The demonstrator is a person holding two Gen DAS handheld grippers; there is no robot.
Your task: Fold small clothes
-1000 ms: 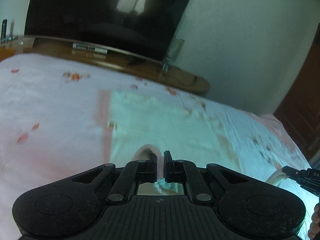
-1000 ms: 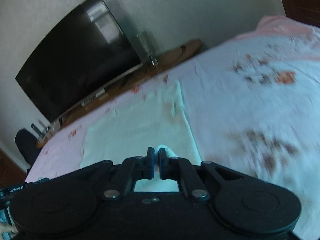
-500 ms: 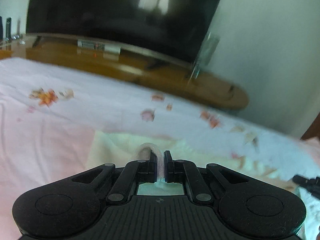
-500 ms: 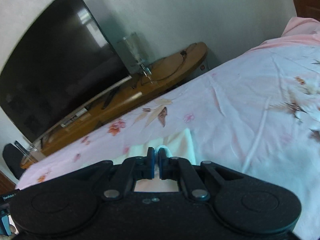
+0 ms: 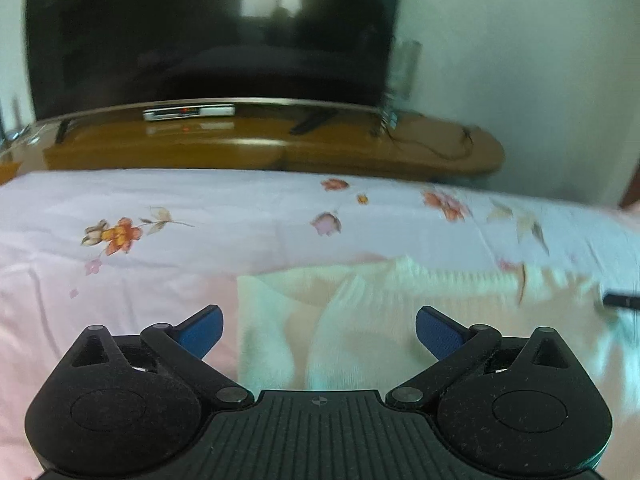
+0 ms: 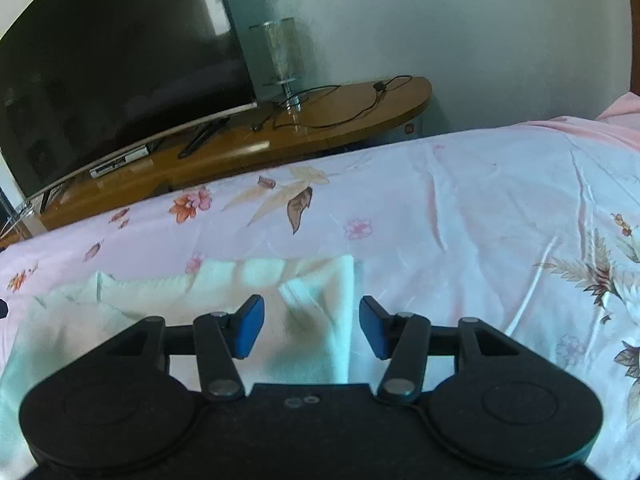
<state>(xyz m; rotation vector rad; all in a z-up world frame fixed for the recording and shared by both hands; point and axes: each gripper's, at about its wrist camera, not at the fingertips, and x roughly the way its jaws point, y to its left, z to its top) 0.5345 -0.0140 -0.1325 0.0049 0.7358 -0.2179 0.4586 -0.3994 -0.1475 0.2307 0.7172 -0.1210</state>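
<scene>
Bedroom in a home: bed [image 6: 460,208] under a pink floral sheet [image 5: 168,240], large dark flat-screen television [image 5: 208,32] on a curved wooden stand [image 6: 320,120] against a plain pale wall [image 6: 460,20], glass-shaded lamp [image 6: 282,56] with trailing cable [image 6: 360,104] beside the screen.

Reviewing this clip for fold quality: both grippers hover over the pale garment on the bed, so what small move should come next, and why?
Probably draw both grippers back clear of the cloth. The left gripper and right gripper have just been opening, and no pad presses the pale garment, which lies folded over on the floral bedsheet. It looks released, so the next grasp needs a fresh edge.
</scene>
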